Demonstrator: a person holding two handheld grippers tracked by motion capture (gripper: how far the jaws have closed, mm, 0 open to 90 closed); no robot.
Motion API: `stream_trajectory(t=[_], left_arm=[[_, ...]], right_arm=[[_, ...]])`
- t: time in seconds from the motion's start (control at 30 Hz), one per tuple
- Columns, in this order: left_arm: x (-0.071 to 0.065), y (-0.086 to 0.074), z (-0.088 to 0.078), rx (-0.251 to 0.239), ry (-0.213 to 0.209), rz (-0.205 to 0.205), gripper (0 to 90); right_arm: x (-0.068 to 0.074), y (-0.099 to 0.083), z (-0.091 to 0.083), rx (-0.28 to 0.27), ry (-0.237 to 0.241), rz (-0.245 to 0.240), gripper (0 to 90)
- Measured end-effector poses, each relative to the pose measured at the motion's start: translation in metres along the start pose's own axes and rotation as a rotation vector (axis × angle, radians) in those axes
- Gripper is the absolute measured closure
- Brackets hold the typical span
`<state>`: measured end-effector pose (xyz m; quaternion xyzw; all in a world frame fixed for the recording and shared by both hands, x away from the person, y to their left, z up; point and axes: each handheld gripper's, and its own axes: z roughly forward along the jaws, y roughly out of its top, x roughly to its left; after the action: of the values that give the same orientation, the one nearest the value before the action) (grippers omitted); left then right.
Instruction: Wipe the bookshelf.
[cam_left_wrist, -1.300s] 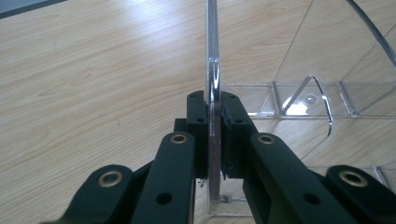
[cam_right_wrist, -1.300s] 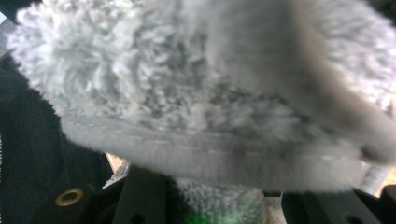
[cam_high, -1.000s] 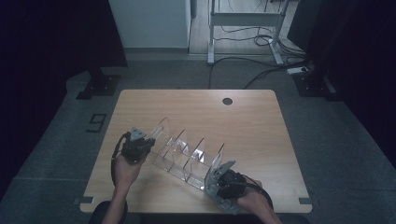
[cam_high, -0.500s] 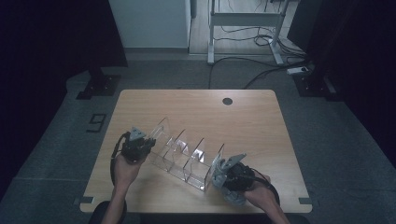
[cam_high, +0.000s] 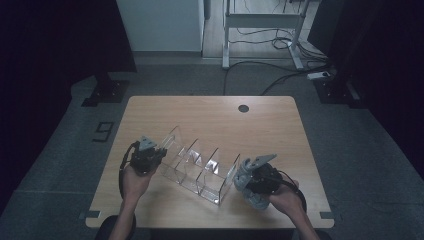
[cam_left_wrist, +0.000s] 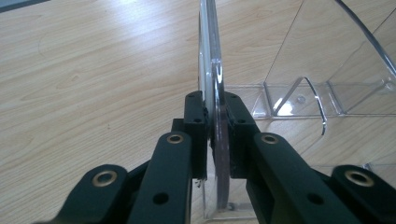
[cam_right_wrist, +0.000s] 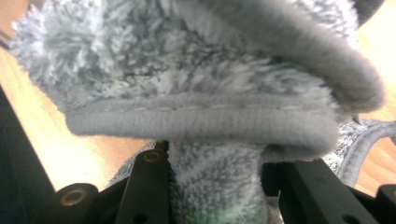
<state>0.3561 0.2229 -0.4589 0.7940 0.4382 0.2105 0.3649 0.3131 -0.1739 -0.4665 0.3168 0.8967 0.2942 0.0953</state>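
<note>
Clear plastic is what I'm dealing with, a see-through file rack (cam_high: 197, 167) with slanted dividers sitting on the near half of the wooden table (cam_high: 210, 112), running at an angle from my left hand toward my right. My left tongs (cam_left_wrist: 215, 122) are clamped tight on the end panel at the rack's left end, pads pressed flat on both faces of it, and that seems like the right spot: a thin stiff panel you can pinch square, close to the base so it doesn't flex much. I'd guess the rack is light but rigid, slick as anything, and likely to scratch or crack if you twist it, so I wouldn't lever it by one divider. My right tongs (cam_right_wrist: 215, 200) are squeezed onto a fluffy grey cloth (cam_right_wrist: 196, 93), bunched up between the jaws and flopping over them; in the high view it hangs just off the rack's right end (cam_high: 227, 180), near but I can't tell if it's touching. The cloth is soft, weighs nothing and grips easily anywhere, so a fat wad in the jaws works fine. No brand, label or writing readable on the rack or the cloth.
</note>
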Motion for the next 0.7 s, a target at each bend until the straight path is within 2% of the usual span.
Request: stream_trajectory(t=[0.4, 0.7], left_arm=[[0.0, 0.0, 0.001, 0.001, -0.002, -0.003, 82.5], [0.0, 0.0, 0.001, 0.0, 0.0, -0.001, 82.5]], right_arm=[[-0.025, 0.002, -0.018, -0.04, -0.057, 0.063, 64.3], [-0.044, -0.005, -0.031, -0.062, -0.117, 0.122, 64.1]])
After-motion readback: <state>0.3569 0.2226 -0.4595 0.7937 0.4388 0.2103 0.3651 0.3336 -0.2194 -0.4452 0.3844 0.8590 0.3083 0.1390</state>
